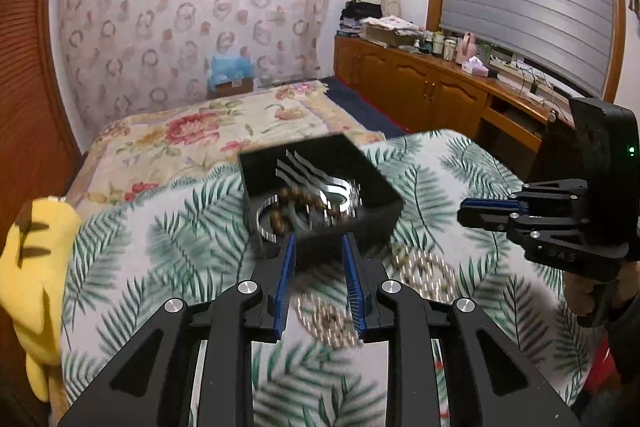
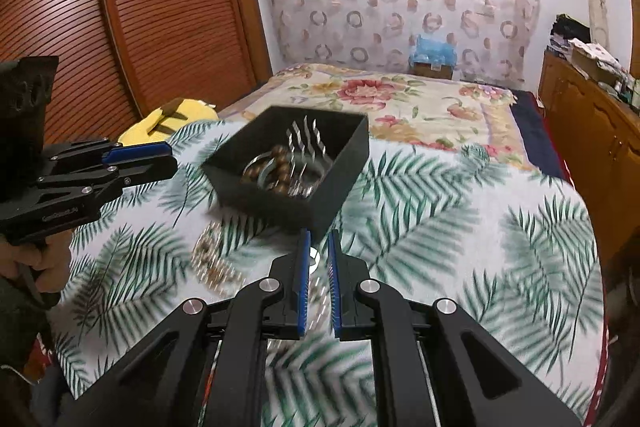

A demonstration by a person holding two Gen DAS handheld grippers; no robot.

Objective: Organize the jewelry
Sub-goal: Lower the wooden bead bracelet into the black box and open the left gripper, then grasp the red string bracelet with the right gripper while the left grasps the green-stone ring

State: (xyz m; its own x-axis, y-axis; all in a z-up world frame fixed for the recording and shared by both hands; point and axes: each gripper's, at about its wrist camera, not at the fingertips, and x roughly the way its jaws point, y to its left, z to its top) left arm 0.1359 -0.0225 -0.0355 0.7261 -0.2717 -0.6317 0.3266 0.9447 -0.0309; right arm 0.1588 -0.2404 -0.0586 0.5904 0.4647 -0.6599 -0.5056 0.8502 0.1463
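The black box (image 2: pixel 288 163) sits on the palm-leaf cloth (image 2: pixel 460 227), its top open; inside you can see a brown bead bracelet (image 2: pixel 276 163) lying over a silver ring-shaped piece (image 1: pixel 276 223), with shiny wavy strips (image 2: pixel 306 139) standing behind them; just in front of the box, on the cloth, lies a loose heap of pale gold chain (image 1: pixel 424 267), blurred, reaching toward your left gripper (image 1: pixel 319 247). That gripper's blue pads (image 1: pixel 285 279) stand apart with nothing pinched; the near wall of the box and the chain show through the gap. Your right gripper (image 2: pixel 319 247) is drawn in narrow, its pads close on a small silvery piece (image 2: pixel 314 259) at the tips; it looks clamped there, though the blur keeps me from naming the piece. The right gripper hovers near the box's front corner; the left one shows at the left edge of its view, your hand (image 2: pixel 24 267) wrapped round the handle. Beyond the cloth, a floral blanket (image 1: pixel 192 131) covers the bed; a yellow plush toy (image 1: pixel 36 259) lies off to the left; a wooden cabinet (image 1: pixel 420 87) runs along the right wall.
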